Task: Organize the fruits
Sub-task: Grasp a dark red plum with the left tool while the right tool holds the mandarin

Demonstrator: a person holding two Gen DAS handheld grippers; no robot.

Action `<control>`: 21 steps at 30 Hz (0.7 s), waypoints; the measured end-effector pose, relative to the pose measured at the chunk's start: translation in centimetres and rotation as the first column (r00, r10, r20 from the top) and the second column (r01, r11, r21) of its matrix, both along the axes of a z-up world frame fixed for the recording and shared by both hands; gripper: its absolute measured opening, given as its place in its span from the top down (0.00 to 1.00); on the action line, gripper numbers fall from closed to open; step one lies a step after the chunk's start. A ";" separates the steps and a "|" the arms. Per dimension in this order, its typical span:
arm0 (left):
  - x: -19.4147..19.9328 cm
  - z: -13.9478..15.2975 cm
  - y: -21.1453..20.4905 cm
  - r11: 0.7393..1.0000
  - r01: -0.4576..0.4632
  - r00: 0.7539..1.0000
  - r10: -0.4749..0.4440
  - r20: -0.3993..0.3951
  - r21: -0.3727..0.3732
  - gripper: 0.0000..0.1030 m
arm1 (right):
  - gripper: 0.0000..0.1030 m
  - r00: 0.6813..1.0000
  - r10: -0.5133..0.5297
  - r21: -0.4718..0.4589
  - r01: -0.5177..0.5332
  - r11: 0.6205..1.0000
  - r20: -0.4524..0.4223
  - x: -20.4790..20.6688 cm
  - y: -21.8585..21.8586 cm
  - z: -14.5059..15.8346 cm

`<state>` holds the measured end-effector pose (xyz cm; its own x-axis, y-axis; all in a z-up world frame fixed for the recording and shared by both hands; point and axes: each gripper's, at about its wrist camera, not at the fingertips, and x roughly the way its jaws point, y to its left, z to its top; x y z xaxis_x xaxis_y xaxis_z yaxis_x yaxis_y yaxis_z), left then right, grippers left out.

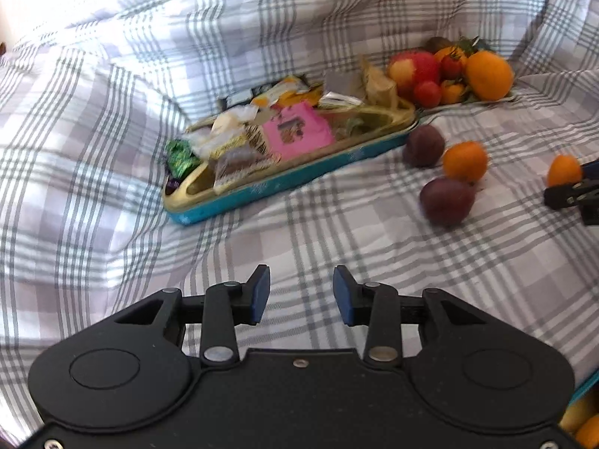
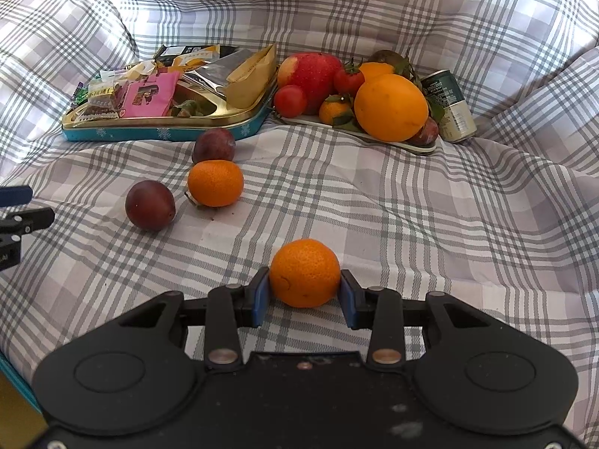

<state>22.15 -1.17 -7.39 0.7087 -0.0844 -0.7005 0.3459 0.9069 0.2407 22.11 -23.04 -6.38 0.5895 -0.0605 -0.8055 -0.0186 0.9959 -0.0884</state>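
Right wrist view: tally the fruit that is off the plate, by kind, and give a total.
Plums: 2
Mandarins: 2, one of them clamped in the right gripper
Total: 4

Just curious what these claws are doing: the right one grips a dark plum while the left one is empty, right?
Not quite: the right gripper grips a small orange mandarin, not a plum, as the right wrist view shows. The left gripper is indeed empty.
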 end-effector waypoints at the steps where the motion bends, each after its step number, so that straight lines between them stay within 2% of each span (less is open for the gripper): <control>1: 0.0 0.4 -0.2 1.000 0.010 1.000 -0.010 0.003 -0.004 0.54 | 0.61 1.000 0.003 -0.003 -0.003 1.000 0.001 0.0 0.0 0.0; 7: 0.7 2.8 -1.9 0.991 0.084 0.996 -0.088 -0.034 -0.101 0.54 | 0.61 1.000 0.015 -0.003 -0.015 1.000 0.002 0.1 0.0 0.0; 11: 2.2 3.2 -3.7 0.982 0.105 0.990 -0.118 -0.079 -0.157 0.54 | 0.61 1.000 0.019 0.001 -0.019 1.000 -0.001 0.1 -0.1 -0.1; 17: 2.9 2.1 -6.5 0.975 0.164 0.980 -0.178 -0.089 -0.151 0.54 | 0.61 1.000 0.023 0.011 -0.023 1.000 0.004 0.1 -0.2 -0.1; 21: 3.2 1.0 -7.7 0.977 0.177 0.976 -0.190 -0.108 -0.120 0.52 | 0.60 1.000 0.024 0.020 -0.024 1.000 0.006 0.1 -0.3 -0.1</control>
